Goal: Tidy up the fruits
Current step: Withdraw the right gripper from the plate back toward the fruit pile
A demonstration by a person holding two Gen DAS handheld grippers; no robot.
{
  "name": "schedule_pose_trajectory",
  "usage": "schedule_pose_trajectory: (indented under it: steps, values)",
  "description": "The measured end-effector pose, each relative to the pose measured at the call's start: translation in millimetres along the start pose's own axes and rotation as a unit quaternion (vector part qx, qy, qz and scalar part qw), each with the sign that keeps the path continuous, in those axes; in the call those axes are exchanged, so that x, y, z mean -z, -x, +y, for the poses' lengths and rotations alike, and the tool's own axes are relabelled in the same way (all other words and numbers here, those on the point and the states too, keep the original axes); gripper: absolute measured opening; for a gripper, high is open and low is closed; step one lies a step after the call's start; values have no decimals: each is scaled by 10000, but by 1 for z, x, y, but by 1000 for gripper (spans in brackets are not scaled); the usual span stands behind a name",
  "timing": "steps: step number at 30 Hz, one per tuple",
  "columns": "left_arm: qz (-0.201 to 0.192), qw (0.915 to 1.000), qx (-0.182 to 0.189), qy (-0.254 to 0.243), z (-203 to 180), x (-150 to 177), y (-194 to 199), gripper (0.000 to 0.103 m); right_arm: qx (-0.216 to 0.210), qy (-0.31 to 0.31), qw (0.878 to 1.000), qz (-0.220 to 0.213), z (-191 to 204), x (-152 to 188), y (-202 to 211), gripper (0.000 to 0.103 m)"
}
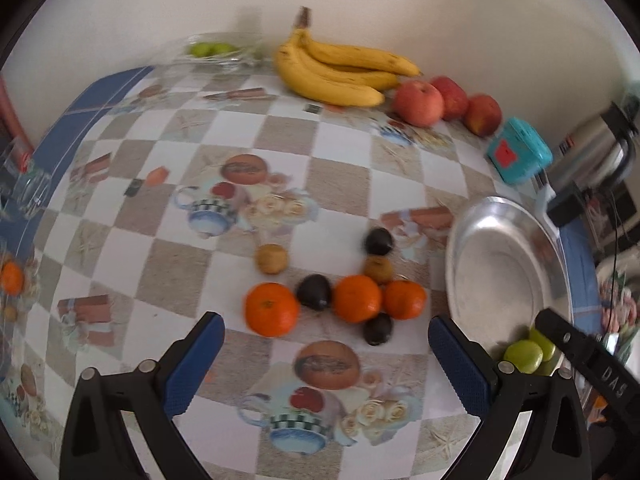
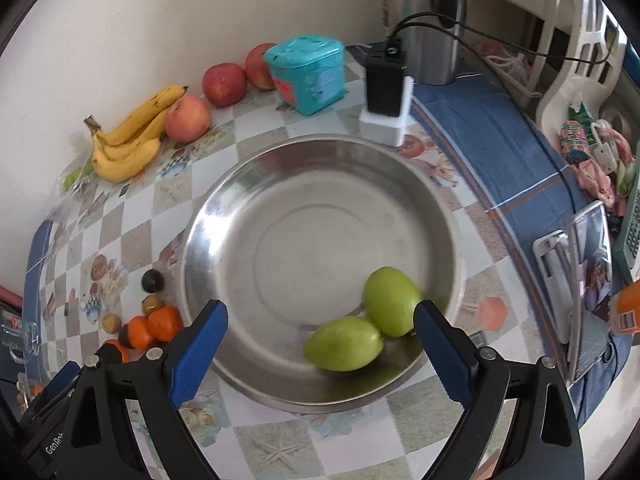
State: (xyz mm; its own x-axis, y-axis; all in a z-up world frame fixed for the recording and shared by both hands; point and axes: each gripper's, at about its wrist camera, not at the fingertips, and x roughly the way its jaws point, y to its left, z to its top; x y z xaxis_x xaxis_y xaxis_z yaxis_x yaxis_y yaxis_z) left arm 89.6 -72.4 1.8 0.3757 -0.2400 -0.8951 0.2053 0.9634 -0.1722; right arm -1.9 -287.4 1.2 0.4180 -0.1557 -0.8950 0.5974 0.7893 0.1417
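Observation:
Two green fruits (image 2: 360,320) lie loose at the near side of the round steel bowl (image 2: 248,208). My right gripper (image 2: 320,320) hangs open just over them, its blue pads apart from both. In the left wrist view my left gripper (image 1: 326,336) stands open above the tablecloth, nothing between its pads. Just ahead of it lies a cluster of three oranges (image 1: 356,298), dark plums (image 1: 314,291) and small brown fruits (image 1: 272,258). The steel bowl (image 1: 500,272) sits to their right, with the green fruits (image 1: 524,354) at its near rim beside part of the right gripper's black frame.
Bananas (image 1: 340,72) and three red apples (image 1: 444,104) lie along the back wall. A glass dish holding green fruit (image 1: 212,50) is at the back left. A teal tub (image 2: 308,72), a black-and-white box (image 2: 386,92) and a steel kettle (image 2: 432,20) stand behind the bowl.

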Motion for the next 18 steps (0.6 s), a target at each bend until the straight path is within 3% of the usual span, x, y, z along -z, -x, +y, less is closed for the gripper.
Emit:
schedule_pose_trajectory:
  steps: [6, 18]
  values:
    - [-250, 9984, 20, 511, 38, -9, 11, 103, -199, 250, 9995, 60, 29, 9, -2, 94]
    - [-440, 9941, -43, 987, 86, -18, 25, 103, -708, 753, 9945, 196, 93, 26, -1, 94]
